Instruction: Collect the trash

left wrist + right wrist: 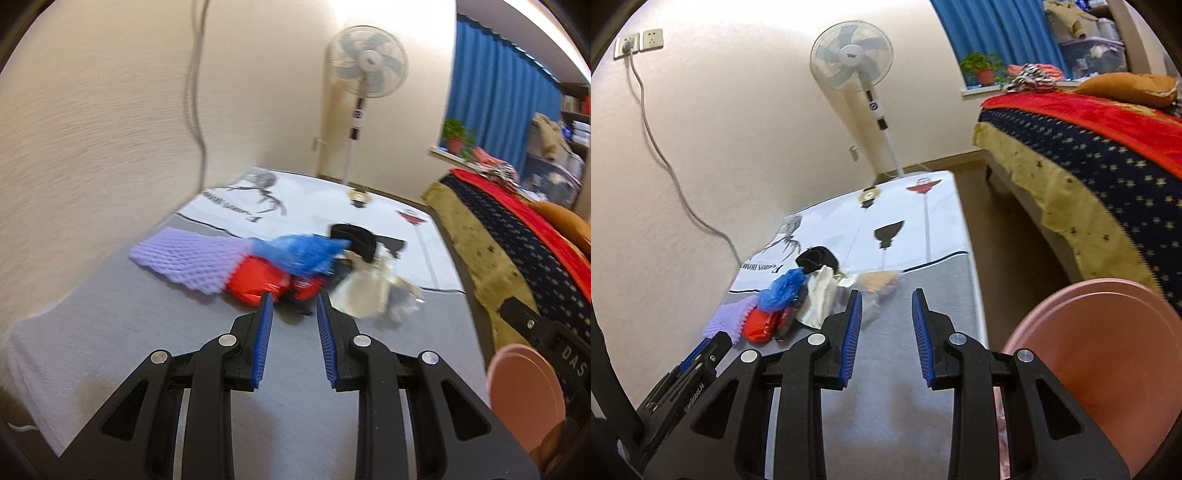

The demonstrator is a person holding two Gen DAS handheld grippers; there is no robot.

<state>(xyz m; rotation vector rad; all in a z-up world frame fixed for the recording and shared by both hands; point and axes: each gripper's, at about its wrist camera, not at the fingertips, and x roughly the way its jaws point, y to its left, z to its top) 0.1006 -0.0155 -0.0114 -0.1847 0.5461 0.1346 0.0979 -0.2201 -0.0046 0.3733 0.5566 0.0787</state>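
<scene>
Grey table (905,387) by cream wall (738,129); fan (851,55), bed (1108,147) behind.

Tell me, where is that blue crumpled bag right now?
The blue bag lies in the trash pile on the table, atop the red packet, between the purple foam net and the black item.
</scene>
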